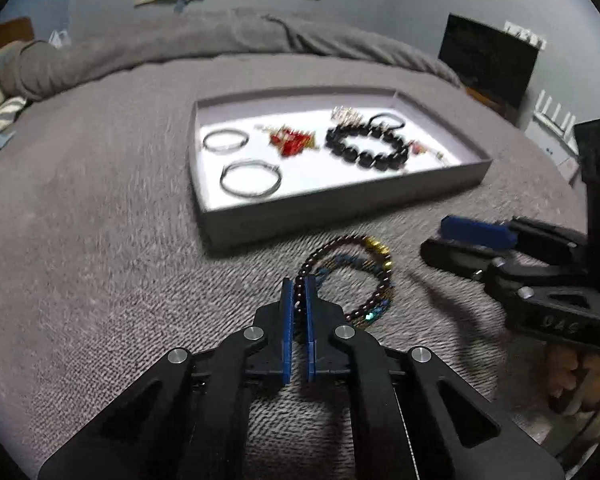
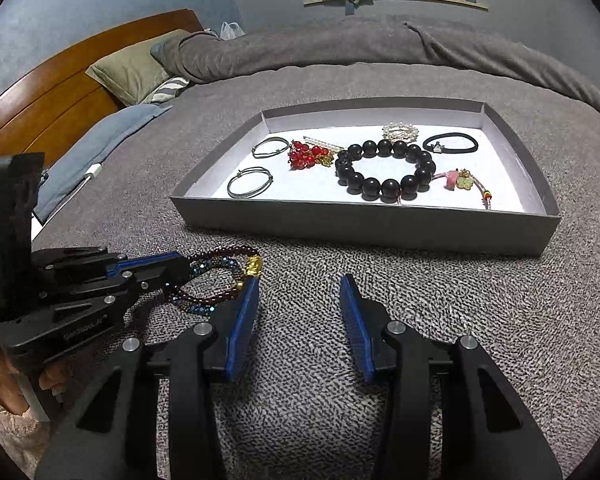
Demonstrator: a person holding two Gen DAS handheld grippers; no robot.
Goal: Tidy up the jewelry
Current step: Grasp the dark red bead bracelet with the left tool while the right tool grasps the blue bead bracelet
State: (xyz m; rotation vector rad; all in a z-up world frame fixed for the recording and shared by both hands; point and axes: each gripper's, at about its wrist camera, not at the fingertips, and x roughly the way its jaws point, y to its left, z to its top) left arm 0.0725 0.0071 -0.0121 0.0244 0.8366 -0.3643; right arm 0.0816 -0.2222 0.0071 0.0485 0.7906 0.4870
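I work over a bed [image 2: 380,300] covered by a grey knitted blanket, with a shallow grey tray [image 2: 364,224] lying toward its far side and nothing between the tray's near wall and my tools. In the tray, two thin wire bangles [image 2: 250,187] sit at the left end, a cluster of red beads [image 2: 306,156] next to them, a big black bead bracelet [image 2: 386,172] lies in the middle, a black hair band [image 2: 451,143] is at the far right corner beside a small pearl piece [image 2: 400,132], and a pink and green charm [image 2: 462,182] rests near the right end of the near wall. The thing I am after, a dark red bead bracelet [image 1: 352,276] with blue beads and a gold section, lies flat on the blanket just in front of the tray's near wall, toward its left end in the right wrist view. It is a looped coil with no clear long axis; its gold part faces the tray. My left gripper [image 1: 299,292] has its blue pads squeezed together on the near strand of that bracelet. My right gripper [image 2: 300,292] hangs just beside it over bare blanket with its jaws about half apart and nothing between them, its left finger close to the coil's edge. A wooden headboard [image 2: 60,96] and a green pillow [image 2: 132,68] stand at the bed's far left.
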